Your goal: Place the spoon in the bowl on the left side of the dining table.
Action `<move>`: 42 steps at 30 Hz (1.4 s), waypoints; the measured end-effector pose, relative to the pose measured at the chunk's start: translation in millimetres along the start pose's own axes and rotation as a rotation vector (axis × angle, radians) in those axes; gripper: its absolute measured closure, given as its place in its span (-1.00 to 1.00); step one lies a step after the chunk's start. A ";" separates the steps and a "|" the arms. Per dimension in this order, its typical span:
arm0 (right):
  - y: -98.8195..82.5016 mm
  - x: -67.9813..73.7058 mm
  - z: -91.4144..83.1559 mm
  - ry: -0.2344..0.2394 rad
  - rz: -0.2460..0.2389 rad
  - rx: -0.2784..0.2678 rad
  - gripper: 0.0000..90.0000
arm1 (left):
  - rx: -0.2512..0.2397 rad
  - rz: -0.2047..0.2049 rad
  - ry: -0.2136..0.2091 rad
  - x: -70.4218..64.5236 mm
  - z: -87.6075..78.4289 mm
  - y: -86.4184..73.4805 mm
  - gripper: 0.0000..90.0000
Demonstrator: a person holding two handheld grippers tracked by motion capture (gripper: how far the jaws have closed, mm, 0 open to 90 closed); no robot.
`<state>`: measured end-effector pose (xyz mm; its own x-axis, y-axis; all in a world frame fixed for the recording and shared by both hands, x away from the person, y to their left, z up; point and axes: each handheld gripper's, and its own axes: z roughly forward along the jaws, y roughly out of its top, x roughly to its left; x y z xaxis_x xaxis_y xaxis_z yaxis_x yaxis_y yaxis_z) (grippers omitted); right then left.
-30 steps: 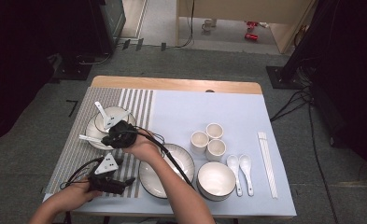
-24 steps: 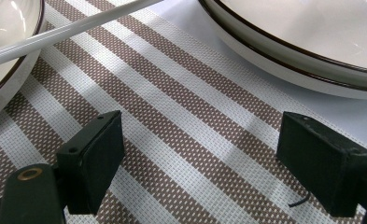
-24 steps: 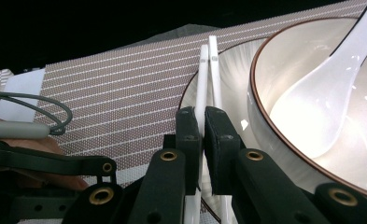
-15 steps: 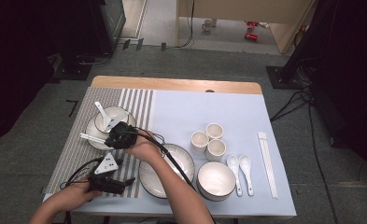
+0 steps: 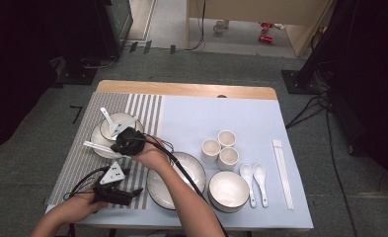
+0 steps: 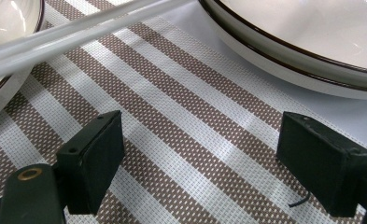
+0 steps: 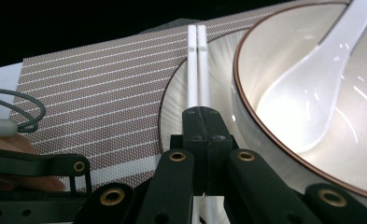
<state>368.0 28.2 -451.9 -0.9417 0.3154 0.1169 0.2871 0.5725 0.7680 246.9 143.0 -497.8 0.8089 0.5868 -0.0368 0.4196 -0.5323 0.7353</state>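
Two hand-held black tongs work at the near left of the surface (image 5: 241, 118), which is covered by a pale blue cloth with a brown-and-white striped woven placemat (image 5: 78, 163) on its left part.

Left tongs (image 5: 132, 193): nearest the person, held low over the striped placemat. In the left gripper view the jaws stand wide apart with bare placemat between them; nothing is gripped. The left tongs (image 6: 204, 163) face a large white plate with a dark rim (image 6: 312, 51).

Right tongs (image 5: 122, 143): farther in, at the near edge of a white saucer with a dark rim (image 5: 97, 143). In the right gripper view the right tongs (image 7: 203, 122) are closed, pads pressed together on a pair of white chopsticks (image 7: 197, 65); the jaws have just been closing onto them. The chopsticks lie side by side across the saucer (image 7: 176, 102), running away from the jaws onto the placemat. In the high view the chopsticks (image 5: 95, 146) project to the left of the tongs.

Just beside the chopsticks, on the saucer, stands a white bowl with a brown rim (image 7: 284, 60) holding a white ceramic spoon (image 7: 312, 88).

Farther right on the blue cloth: a second white bowl (image 5: 228, 190), two white spoons (image 5: 254, 177), three white cups (image 5: 220, 147) and another pair of white chopsticks (image 5: 282, 173).
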 end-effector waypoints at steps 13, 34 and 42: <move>0.8 2.7 -3.6 0.028 0.020 0.018 1.00 | -0.001 -0.002 -0.001 0.2 0.0 0.0 -0.66; -8.0 0.0 -2.9 0.017 0.037 0.072 1.00 | -0.001 -0.002 -0.002 0.3 -0.1 -0.1 -0.66; -9.4 -2.2 -4.6 0.009 0.043 0.084 1.00 | -0.001 -0.003 -0.002 0.3 -0.1 -0.1 -0.66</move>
<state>366.6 18.7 -456.5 -0.9296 0.3343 0.1551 0.3409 0.6202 0.7065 247.1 143.3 -497.8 0.8087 0.5869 -0.0405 0.4213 -0.5299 0.7360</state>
